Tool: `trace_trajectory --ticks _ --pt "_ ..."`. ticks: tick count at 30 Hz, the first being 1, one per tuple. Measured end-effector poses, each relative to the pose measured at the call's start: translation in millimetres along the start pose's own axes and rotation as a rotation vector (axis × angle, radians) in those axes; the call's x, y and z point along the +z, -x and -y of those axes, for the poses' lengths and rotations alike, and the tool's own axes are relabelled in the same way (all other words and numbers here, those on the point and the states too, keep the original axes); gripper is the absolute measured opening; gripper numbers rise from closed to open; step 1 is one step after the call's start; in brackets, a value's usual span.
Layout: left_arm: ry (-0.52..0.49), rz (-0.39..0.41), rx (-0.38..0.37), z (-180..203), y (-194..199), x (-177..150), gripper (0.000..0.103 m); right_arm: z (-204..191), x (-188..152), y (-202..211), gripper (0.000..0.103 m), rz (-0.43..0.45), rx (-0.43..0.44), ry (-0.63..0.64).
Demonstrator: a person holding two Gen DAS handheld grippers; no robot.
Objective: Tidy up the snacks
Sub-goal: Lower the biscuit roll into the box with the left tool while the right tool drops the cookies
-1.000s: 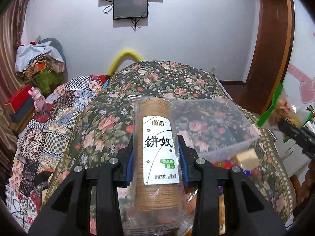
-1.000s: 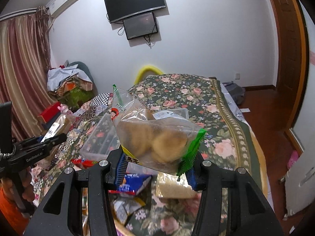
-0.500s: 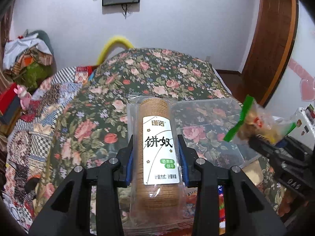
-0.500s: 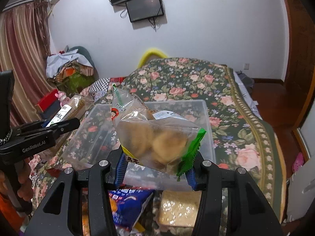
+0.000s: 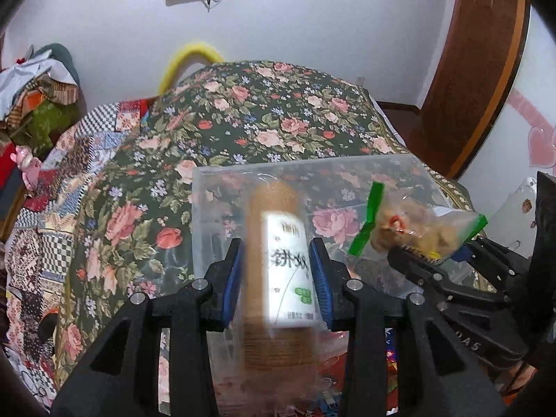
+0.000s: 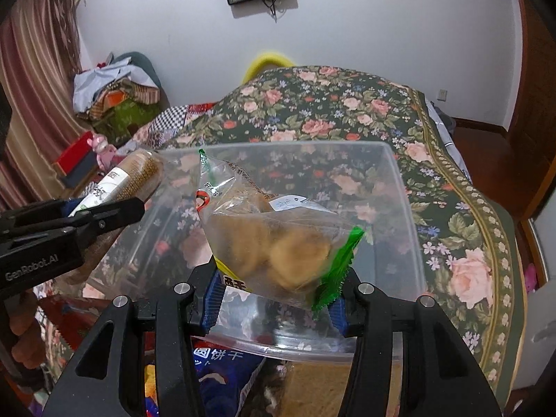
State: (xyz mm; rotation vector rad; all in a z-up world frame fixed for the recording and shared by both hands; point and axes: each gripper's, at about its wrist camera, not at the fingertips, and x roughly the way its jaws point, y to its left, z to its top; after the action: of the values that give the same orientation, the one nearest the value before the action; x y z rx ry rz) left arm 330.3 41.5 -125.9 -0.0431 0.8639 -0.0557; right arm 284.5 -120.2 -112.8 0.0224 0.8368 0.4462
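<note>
- The left gripper [image 5: 276,279] has its jaws clamped on a roll of biscuits [image 5: 278,271] in clear wrap with a white label; the roll stands between the blue pads and is blurred in the left wrist view.
- The right gripper [image 6: 274,302] holds a clear bag of cookies [image 6: 274,239] with a green edge; its jaws have just been opening a little, but the bag still sits between the pads, touching them.
- A clear plastic bin [image 6: 403,208] rests on the flowered bedspread [image 6: 347,104], at 12 o'clock from both grippers; both snacks hang over it.
- In the right wrist view the biscuit roll shows at 10 o'clock, over the bin's left rim.
- A blue snack packet [image 6: 222,368] lies below the bin at 6 o'clock.
</note>
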Motion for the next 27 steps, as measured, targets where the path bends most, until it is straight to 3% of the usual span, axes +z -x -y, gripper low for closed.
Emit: trace_trajectory --ticks 7,9,16,27 --pt "0.001 0.023 0.010 -0.8 14.8 2.5 0.038 -4.9 -2.8 6.2 0.056 -0.003 -0.019 0.021" --pt "-0.005 0.033 0.019 -0.2 21.9 0.4 0.038 -5.7 -2.2 13.5 0.069 0.015 -0.038 0.027" --pt "-0.016 0.084 0.021 2.0 60.3 -13.5 0.040 -11.5 -3.2 48.8 0.071 0.083 -0.047 0.050" --pt "-0.007 0.149 0.011 7.6 122.9 -56.0 0.065 -28.3 -24.7 109.4 0.075 0.170 -0.062 0.076"
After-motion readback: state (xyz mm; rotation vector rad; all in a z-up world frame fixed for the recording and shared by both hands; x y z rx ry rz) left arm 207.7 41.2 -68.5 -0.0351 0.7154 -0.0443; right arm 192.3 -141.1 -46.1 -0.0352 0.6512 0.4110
